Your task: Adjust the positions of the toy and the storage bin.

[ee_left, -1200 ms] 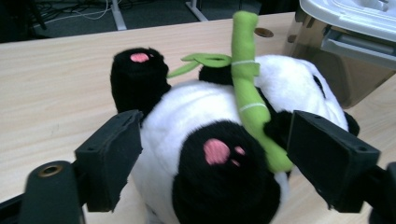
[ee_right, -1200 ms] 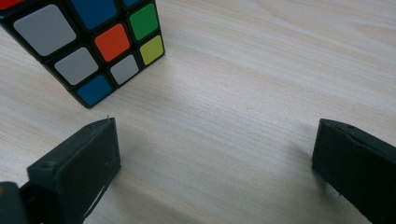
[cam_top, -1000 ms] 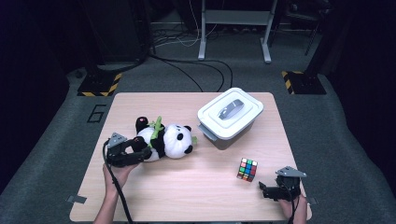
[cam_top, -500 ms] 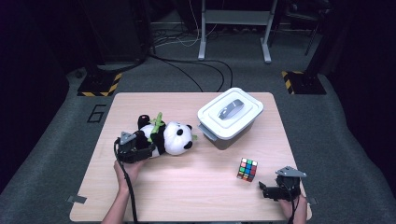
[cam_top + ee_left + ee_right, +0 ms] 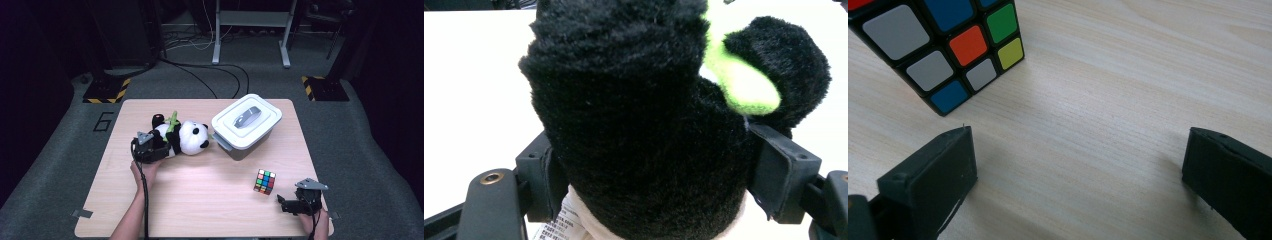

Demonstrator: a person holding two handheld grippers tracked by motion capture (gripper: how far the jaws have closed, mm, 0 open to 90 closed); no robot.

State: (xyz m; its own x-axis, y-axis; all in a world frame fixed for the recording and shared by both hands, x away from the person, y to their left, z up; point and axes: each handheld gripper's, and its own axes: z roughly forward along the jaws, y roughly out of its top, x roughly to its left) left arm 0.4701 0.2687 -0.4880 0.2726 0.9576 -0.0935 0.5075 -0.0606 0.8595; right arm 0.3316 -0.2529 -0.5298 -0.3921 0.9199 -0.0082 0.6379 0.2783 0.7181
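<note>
The left gripper (image 5: 159, 150) is working in on the panda plush (image 5: 182, 138), which is lying on its side on the counter (image 5: 210, 200) toward the far left, its head just beside the white lidded box (image 5: 246, 126). In the left gripper view the fingers (image 5: 785, 172) are sitting on either side of the black furry end of the toy and have just been closing; the fur is bulging right up against them, but I cannot tell if they are biting yet.

The risk here, I'd say, is a grip on fur alone: soft pile giving way, the toy sagging or sliding out on the lift. The sewn label (image 5: 558, 220) is hanging low between the fingers and could get pinched instead of the body. The head being so near the box, a swing to the right could be nudging it.

The right gripper (image 5: 287, 205) is resting near the counter's near right edge, fingers (image 5: 935, 175) spread on nothing, the puzzle cube (image 5: 265, 181) just ahead of them.

Room-wise, the middle and near left are looking bare.
</note>
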